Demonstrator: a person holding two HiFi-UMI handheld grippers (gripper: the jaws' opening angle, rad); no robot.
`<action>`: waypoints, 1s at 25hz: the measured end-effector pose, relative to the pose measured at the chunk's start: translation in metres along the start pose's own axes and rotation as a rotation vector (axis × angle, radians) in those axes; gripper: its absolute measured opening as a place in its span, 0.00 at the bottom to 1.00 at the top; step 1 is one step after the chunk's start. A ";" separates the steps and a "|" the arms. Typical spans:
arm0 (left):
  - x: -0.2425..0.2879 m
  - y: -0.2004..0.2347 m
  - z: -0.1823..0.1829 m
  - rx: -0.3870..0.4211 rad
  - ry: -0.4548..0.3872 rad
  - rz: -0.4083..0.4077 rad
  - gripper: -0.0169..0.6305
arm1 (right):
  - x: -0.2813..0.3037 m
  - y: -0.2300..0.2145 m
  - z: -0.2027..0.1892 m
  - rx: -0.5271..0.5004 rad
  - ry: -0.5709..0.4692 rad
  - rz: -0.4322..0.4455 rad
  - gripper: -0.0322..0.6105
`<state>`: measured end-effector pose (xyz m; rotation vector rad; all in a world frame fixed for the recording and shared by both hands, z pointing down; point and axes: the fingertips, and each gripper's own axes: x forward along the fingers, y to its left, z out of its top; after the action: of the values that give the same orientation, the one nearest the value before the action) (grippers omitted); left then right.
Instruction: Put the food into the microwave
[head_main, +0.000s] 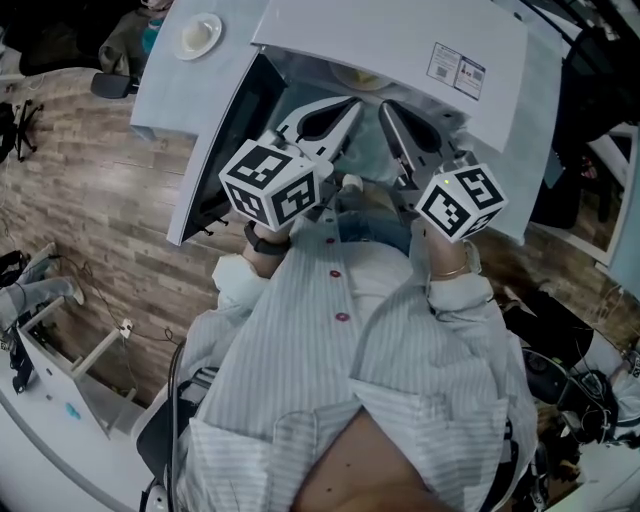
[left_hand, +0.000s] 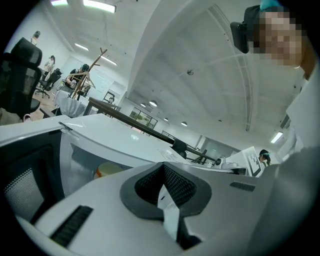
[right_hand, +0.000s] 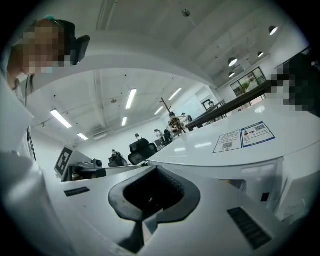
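A white microwave stands in front of me with its door swung open to the left. Inside it sits a pale yellow dish of food, which also shows through the opening in the left gripper view as a food dish. My left gripper and right gripper are held side by side just before the opening, pointing into it. Both are shut with nothing between the jaws; the left gripper and right gripper show their jaws meeting.
A white plate rests on the table left of the microwave. Stickers mark the microwave top. A white rack stands at the lower left on the wooden floor. Office chairs and people are far behind.
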<state>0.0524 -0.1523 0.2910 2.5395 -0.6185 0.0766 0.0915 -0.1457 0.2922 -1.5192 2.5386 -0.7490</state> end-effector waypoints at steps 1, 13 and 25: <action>0.000 0.000 -0.001 -0.003 0.002 0.000 0.04 | 0.000 0.000 0.000 -0.001 0.002 -0.001 0.10; 0.005 0.003 -0.012 -0.017 0.020 0.002 0.04 | 0.002 -0.004 -0.013 0.003 0.030 0.005 0.10; 0.000 0.003 -0.006 -0.024 0.009 0.011 0.04 | 0.000 0.001 -0.008 0.007 0.023 0.007 0.10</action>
<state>0.0518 -0.1517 0.2973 2.5117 -0.6256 0.0843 0.0882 -0.1430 0.2987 -1.5078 2.5539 -0.7779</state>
